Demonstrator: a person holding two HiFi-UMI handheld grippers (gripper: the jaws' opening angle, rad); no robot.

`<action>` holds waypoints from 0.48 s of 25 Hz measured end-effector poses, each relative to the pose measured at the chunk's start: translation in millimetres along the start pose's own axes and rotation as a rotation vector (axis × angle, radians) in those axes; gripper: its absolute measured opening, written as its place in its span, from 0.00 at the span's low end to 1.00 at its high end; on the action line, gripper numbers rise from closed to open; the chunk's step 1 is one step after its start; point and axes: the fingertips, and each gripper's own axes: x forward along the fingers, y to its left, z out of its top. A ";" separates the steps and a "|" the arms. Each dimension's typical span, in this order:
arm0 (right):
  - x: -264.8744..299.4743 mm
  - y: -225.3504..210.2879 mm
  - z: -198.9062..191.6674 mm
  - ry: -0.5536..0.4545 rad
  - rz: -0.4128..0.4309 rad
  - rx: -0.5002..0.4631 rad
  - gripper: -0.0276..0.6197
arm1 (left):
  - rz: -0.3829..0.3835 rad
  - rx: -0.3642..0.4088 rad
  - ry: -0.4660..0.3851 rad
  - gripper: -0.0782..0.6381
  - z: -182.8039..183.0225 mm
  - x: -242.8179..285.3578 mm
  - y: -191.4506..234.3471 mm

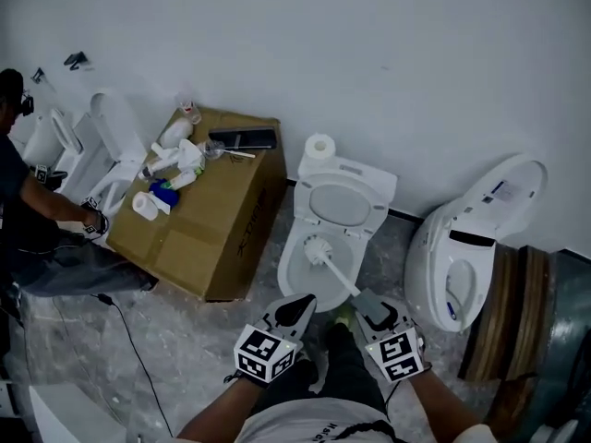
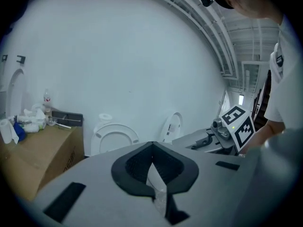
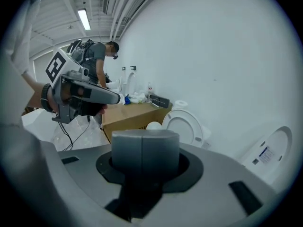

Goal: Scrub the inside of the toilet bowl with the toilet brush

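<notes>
White toilet brush with a long pale handle (image 1: 334, 268): bristle head sits inside the white ceramic toilet bowl (image 1: 287, 275), towards the back of it, and the handle slants out over the front rim to the right claw (image 1: 366, 299). Right claw is clamped on the handle end; the right gripper view shows a grey block filling the gap between its jaws, with the white brush head just beyond. Left claw (image 2: 152, 145) holds nothing, its jaws meeting at the tips. It hangs just in front of the bowl's near rim, left of the handle and apart from it.

Oval white seat and lid (image 1: 340, 204) stand raised against the tank. White toilet paper roll (image 1: 319, 146) stands on the tank top. Brown cardboard box (image 1: 217, 233) sits just left of the toilet, tilted, carrying white and blue bottles and rags (image 1: 171, 172) plus a flat black item near its back edge. Second white toilet (image 1: 452, 257) lies tipped over to the right, near the wall. Grey marbled floor (image 1: 185, 340), with a black cable (image 1: 129, 335) running across it. Another person in dark clothes (image 1: 28, 215) crouches at far left beside more white toilets.
</notes>
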 end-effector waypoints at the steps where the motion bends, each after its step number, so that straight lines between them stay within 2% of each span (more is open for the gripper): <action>1: -5.8 0.7 5.2 -0.008 0.000 -0.002 0.28 | 0.000 0.003 -0.008 0.12 5.7 -3.1 -2.5; 12: -72.6 10.2 61.2 -0.146 0.009 0.029 0.28 | 0.009 0.062 -0.089 0.12 60.4 -33.0 -20.5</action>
